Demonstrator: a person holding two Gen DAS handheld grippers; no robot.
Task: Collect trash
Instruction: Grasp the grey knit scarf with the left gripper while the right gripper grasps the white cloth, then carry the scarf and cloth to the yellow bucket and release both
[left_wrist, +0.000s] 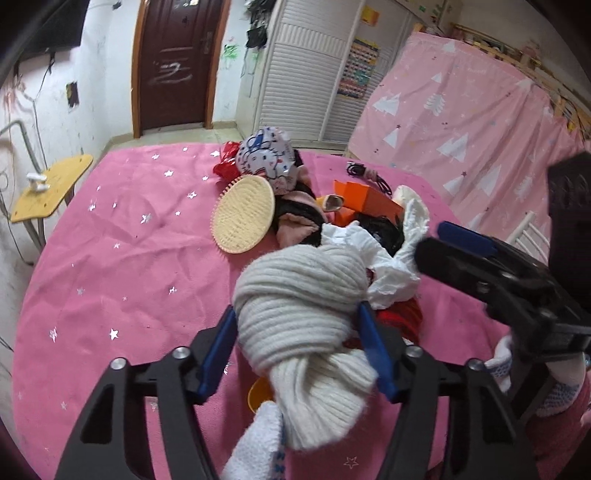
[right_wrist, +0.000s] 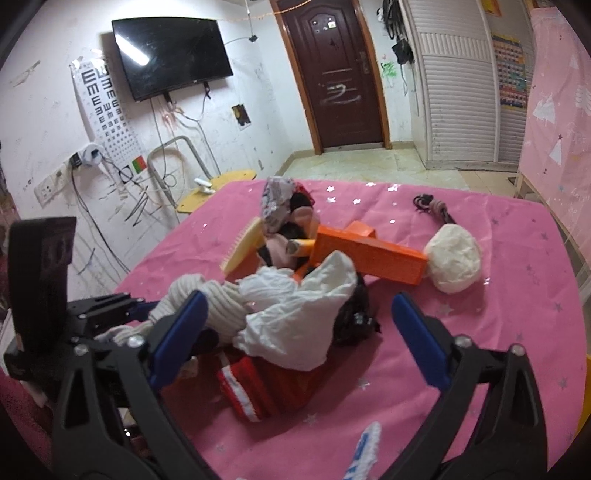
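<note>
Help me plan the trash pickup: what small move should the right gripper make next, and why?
Probably ease the right gripper forward and down, then close. Its fingers stand open around the crumpled white tissue without touching it, while the left gripper already grips the knitted scarf.

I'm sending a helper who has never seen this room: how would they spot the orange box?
Start at the pink star-print cloth covering the table and look to the heap of clothes in its middle. The long orange cardboard box lies tilted across the far side of that heap, beside a round cream knitted hat. It is the only rigid, straight-edged, bright orange thing among soft fabrics.
</note>
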